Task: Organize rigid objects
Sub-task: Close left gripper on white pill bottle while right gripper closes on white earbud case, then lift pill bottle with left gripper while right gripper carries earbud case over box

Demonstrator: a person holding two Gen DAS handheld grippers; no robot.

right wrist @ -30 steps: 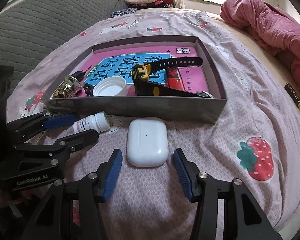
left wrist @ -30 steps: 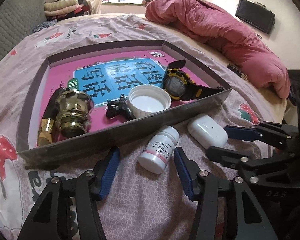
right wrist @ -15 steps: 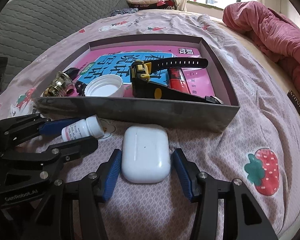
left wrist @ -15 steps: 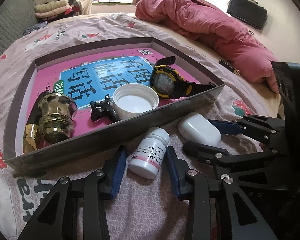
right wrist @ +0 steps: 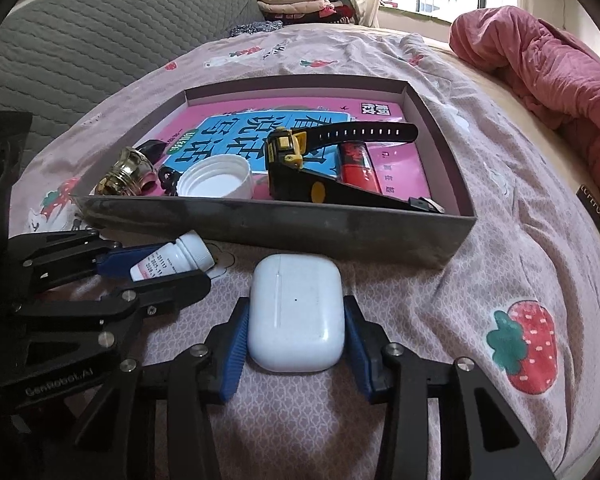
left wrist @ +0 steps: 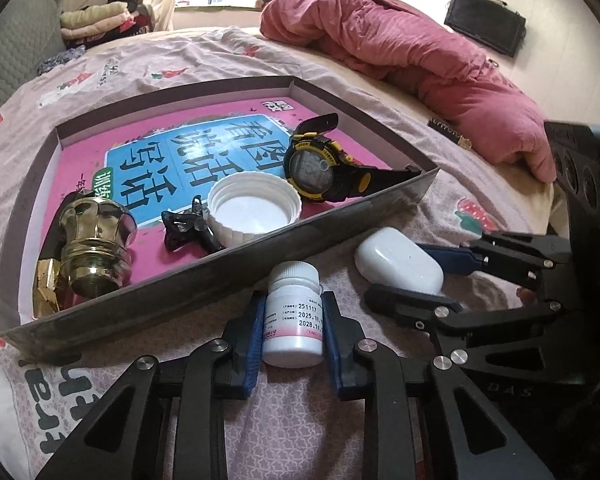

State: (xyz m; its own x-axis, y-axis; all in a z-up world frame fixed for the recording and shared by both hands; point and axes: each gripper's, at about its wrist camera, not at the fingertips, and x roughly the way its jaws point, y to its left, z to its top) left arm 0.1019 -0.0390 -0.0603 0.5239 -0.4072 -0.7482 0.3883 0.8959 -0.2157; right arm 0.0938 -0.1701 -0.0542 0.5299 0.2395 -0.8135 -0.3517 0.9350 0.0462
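Between the blue pads of the left tool [left wrist: 293, 332] lies the small white pill bottle [left wrist: 294, 316], on its side on the bedsheet [right wrist: 500, 264] just outside the near wall of the shallow box [left wrist: 260, 256]. We see that tool's jaws closing, pads flat against the labelled body on both sides. We judge the bottle light, stiff and smooth; the round plastic could roll or squirt out of a loose pinch, so the mid-body hold, below the cap, looks right to us.

Beside it, the white earbud case [right wrist: 296, 312] sits on the sheet between the pads of the right tool [right wrist: 296, 334], whose jaws are also closing; the pads appear to meet its long sides, though we cannot tell how firmly. The case is glossy with rounded edges, probably slippery and a little heavier than the bottle, and we would squeeze across its flat flanks, not the curved corners. Its hinged lid may pop under a careless grip.

Further out, the box already holds a black-and-yellow watch [left wrist: 316, 170], a white lid [left wrist: 254, 210], a black clip [left wrist: 186, 228] and a brass fitting [left wrist: 92, 248] on a pink book [left wrist: 148, 152]. We note the soft bed gives under any downward push.
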